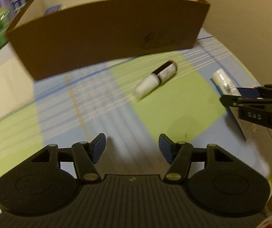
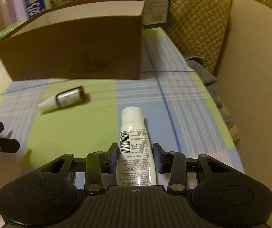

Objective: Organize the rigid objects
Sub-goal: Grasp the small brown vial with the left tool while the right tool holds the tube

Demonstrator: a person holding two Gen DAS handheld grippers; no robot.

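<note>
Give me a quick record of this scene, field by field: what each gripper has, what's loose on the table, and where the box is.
left gripper: open, nothing between its fingers
right gripper: shut on the white tube, cap end forward
loose item: small dark bottle with white cap, lying on the checked tablecloth
cardboard box: open top, behind the bottle
behind box: printed cartons

Table point(image 2: 183, 102) was covered by a plaid cloth in green, blue and cream. On it: an open brown cardboard box point(image 2: 75, 51) at the back, and a small dark bottle with white cap point(image 2: 64, 99) lying on its side near it.
</note>
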